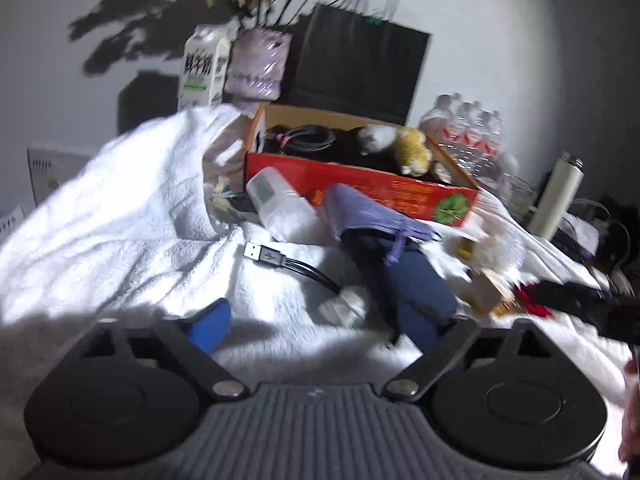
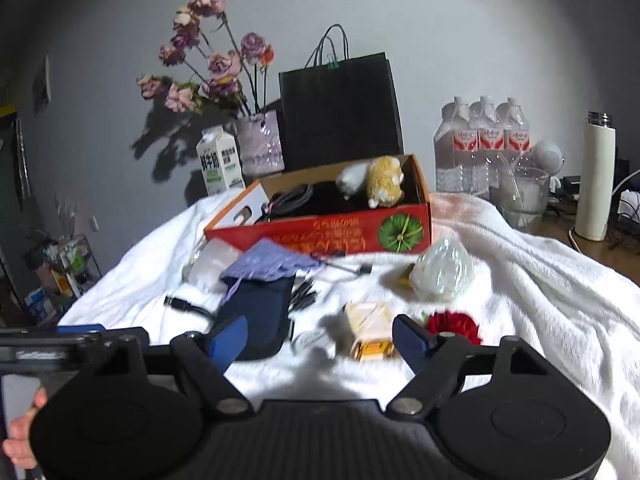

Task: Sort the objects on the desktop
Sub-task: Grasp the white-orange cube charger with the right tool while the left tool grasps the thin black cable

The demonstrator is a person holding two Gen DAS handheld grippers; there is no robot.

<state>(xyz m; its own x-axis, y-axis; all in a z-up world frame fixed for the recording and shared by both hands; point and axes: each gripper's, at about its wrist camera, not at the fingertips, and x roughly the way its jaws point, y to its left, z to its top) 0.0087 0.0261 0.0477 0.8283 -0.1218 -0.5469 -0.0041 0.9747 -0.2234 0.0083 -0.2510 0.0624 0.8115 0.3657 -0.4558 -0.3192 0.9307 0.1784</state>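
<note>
- White towel (image 2: 520, 280) covers the desk, and the red box (image 2: 320, 236) stands on it at 12 o'clock from my right gripper (image 2: 320, 336).
- My right gripper is spread wide and holds nothing; a small yellow box (image 2: 368, 336) lies between its fingers.
- My left gripper (image 1: 320, 320) is also spread and empty, with the USB cable (image 1: 280, 260) at 12 o'clock and the navy pouch (image 1: 416, 284) at 1 o'clock.
</note>
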